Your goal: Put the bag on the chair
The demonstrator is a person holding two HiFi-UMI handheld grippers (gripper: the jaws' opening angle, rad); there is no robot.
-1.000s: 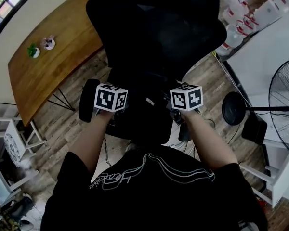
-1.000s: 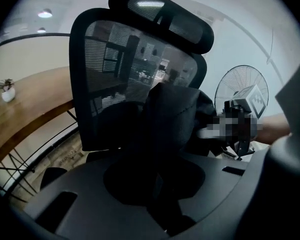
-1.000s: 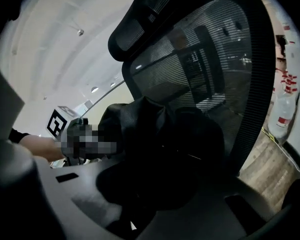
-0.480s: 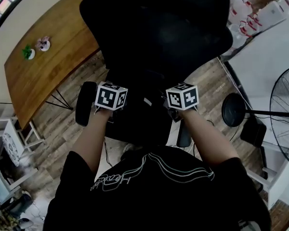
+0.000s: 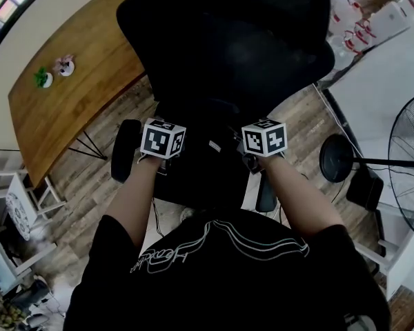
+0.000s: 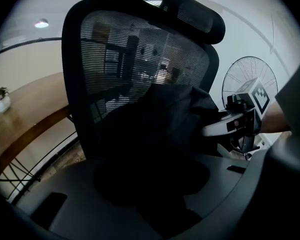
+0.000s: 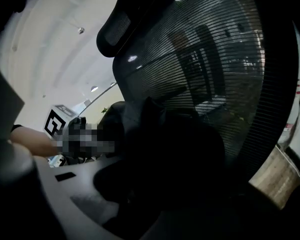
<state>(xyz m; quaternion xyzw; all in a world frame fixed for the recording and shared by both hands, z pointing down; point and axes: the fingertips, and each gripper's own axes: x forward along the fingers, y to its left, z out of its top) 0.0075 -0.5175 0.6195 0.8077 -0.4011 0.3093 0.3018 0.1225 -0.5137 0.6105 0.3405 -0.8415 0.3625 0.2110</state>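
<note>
Hand-held grippers [image 5: 163,142] [image 5: 265,139] opening (bag [image 6: 162,121] between)

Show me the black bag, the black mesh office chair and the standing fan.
black bag [image 6: 165,119], left gripper view, its front panel
black mesh office chair [image 6: 115,49], left gripper view, mesh backrest
standing fan [image 5: 408,140], head view, wire grille

Even daylight in the head view, fisheye bending at edges, gripper views dim with black corners, bag [image 6: 160,129] ahead of the jaws lost in shadow, ceiling lamp [image 6: 41,23] glowing above.
</note>
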